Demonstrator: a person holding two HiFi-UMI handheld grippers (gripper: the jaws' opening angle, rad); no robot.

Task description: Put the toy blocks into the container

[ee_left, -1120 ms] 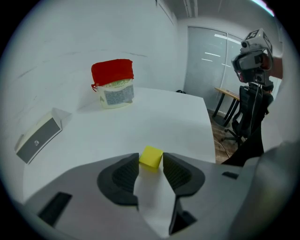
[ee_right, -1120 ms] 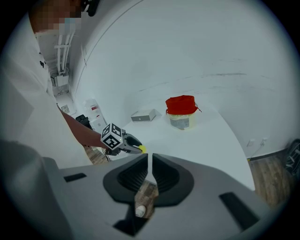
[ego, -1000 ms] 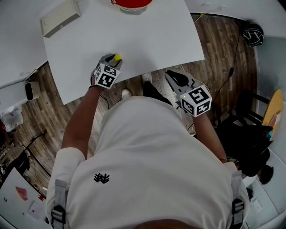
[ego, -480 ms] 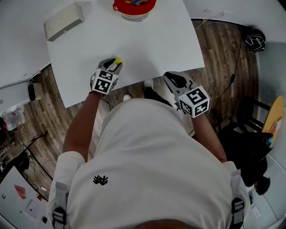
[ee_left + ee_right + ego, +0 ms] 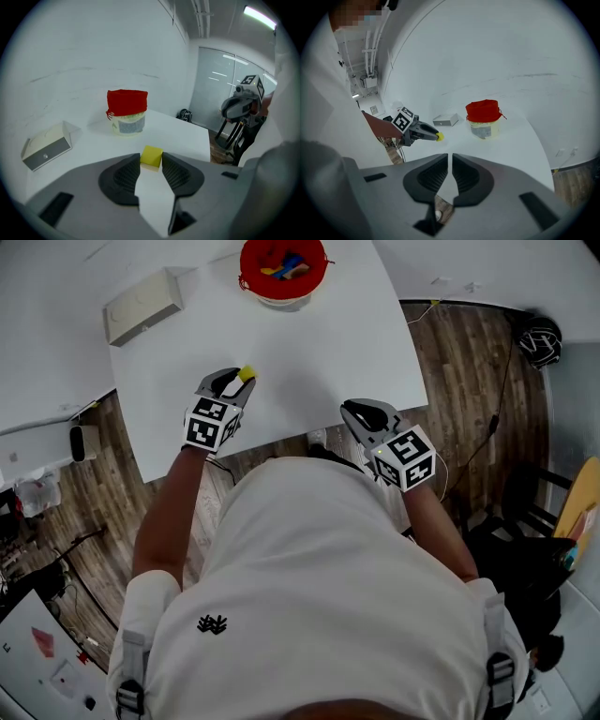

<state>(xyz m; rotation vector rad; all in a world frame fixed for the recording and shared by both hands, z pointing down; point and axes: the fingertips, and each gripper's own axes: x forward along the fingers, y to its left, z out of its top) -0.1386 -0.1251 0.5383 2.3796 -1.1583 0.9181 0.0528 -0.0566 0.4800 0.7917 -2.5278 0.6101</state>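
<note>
On the white table (image 5: 328, 343), a container (image 5: 126, 117); wood floor (image 5: 469, 352) around.

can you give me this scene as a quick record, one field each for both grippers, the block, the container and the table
left gripper: shut on the yellow block
yellow block: pinched at the tips of the left jaws
right gripper: jaws together, nothing between them
container: red-rimmed tub, upright at the table's far edge, coloured blocks inside
table: white; also bears a white box at its far left corner
</note>
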